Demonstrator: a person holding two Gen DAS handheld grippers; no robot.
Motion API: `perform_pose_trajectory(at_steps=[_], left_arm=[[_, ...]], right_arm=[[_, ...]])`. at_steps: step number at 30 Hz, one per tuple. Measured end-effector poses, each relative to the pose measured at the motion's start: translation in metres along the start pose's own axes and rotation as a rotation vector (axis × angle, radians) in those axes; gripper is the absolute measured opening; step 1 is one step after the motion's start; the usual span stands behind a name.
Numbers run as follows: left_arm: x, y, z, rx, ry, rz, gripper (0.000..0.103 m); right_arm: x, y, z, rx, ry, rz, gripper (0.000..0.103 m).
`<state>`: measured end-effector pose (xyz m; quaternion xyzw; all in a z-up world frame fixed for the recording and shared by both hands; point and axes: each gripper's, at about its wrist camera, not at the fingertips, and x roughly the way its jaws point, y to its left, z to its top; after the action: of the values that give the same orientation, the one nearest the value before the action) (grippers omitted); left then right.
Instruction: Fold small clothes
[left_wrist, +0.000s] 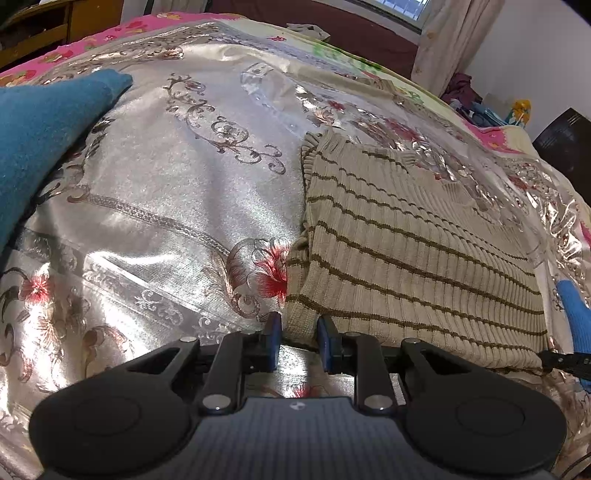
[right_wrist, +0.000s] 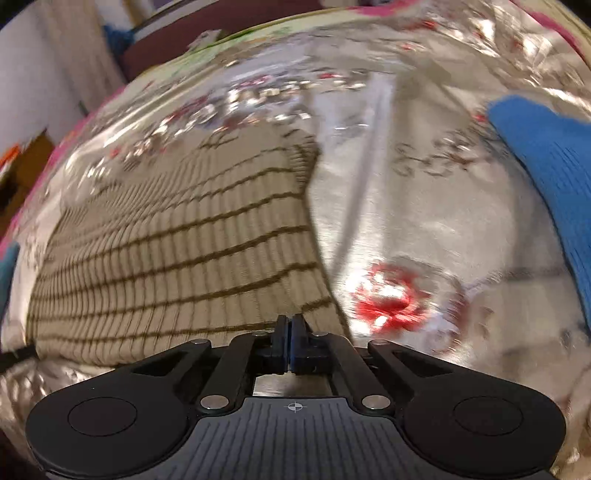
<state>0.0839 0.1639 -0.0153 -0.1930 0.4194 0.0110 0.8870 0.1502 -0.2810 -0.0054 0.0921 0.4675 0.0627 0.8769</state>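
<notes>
A beige knit sweater with thin brown stripes lies folded flat on a shiny floral bedspread. My left gripper is at the sweater's near left corner, and its blue pads are shut on the thick knit edge between them. In the right wrist view, which is blurred, the same sweater fills the left half. My right gripper hovers over the sweater's near right corner. It is shut with its pads together and nothing between them.
A teal cloth lies at the left in the left wrist view. A blue ribbed cloth shows at the right in the right wrist view. A blue glove and a black part sit at the sweater's near right corner. Curtain and wall lie beyond the bed.
</notes>
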Motion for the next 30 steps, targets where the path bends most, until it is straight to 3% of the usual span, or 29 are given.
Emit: perform_pose_trajectory(at_steps=[5, 8, 14, 19, 27, 30], left_arm=[[-0.002, 0.000, -0.002, -0.008, -0.011, -0.002, 0.029], [-0.007, 0.004, -0.003, -0.038, -0.023, -0.010, 0.029], [-0.021, -0.001, -0.007, -0.026, -0.075, 0.006, 0.029], [-0.017, 0.000, -0.009, -0.028, -0.054, 0.005, 0.029], [-0.015, -0.001, -0.011, -0.022, -0.060, 0.006, 0.029], [-0.015, -0.001, -0.010, -0.030, -0.064, -0.005, 0.029]], right_arm=[[-0.007, 0.000, 0.001, 0.006, -0.014, -0.008, 0.000], [-0.017, 0.013, 0.001, -0.041, -0.058, -0.017, 0.012], [-0.024, 0.022, 0.002, -0.072, -0.087, -0.029, 0.013], [-0.006, 0.012, -0.006, -0.018, -0.020, -0.054, 0.012], [-0.022, 0.014, 0.015, -0.018, -0.084, -0.022, 0.014], [-0.013, 0.019, 0.030, -0.021, -0.096, -0.019, 0.026]])
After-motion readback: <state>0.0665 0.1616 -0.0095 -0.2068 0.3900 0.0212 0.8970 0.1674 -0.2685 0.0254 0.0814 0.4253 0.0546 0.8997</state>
